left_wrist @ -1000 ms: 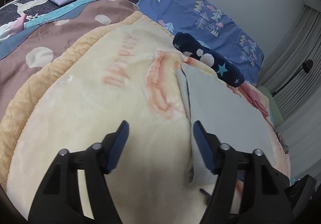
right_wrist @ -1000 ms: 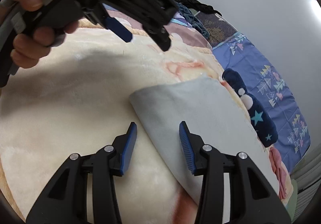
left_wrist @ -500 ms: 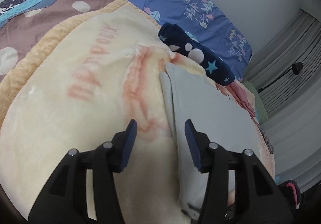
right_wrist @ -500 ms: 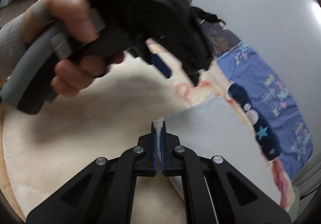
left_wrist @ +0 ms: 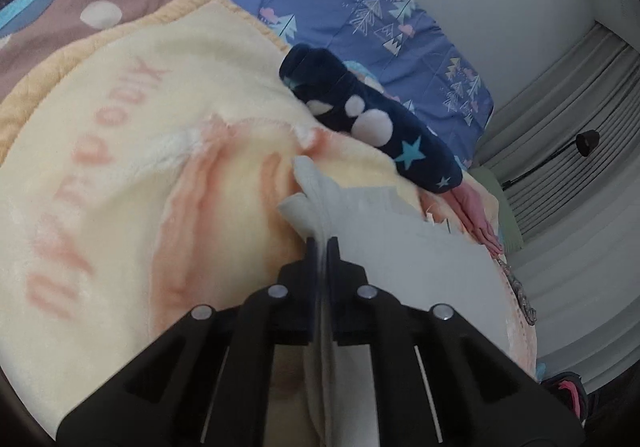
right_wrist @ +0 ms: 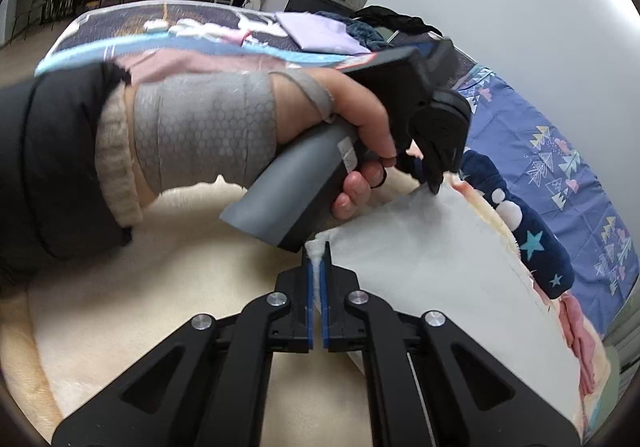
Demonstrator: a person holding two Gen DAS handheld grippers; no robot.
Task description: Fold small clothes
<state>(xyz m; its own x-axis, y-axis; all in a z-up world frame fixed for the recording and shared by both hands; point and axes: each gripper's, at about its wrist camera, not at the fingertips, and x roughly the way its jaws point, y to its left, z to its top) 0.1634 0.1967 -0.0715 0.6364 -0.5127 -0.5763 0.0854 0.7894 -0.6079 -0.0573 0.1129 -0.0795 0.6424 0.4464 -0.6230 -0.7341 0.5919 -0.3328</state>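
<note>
Two pairs of tongs grip a pale grey cloth (left_wrist: 404,267) on a bed, the cloth lying on a cream blanket (left_wrist: 120,175) with pink lettering. The left tongs (left_wrist: 319,243) are clamped on the cloth's edge near its far corner, which bunches up just beyond the tips at 12 o'clock. The right tongs (right_wrist: 319,251) are pinched shut on a nearer corner of the same cloth, a tuft of fabric showing between the blue pads (right_wrist: 309,287). In the right wrist view, the person's left hand (right_wrist: 348,135), its wrist wrapped in a grey bandage (right_wrist: 204,127) below a dark sleeve (right_wrist: 52,163), holds the other tool's grey handle at 11 o'clock. A navy sock (left_wrist: 372,119) with stars and white dots lies at 1 o'clock, just beyond the cloth, against a blue pillow (left_wrist: 372,19) printed with trees.
</note>
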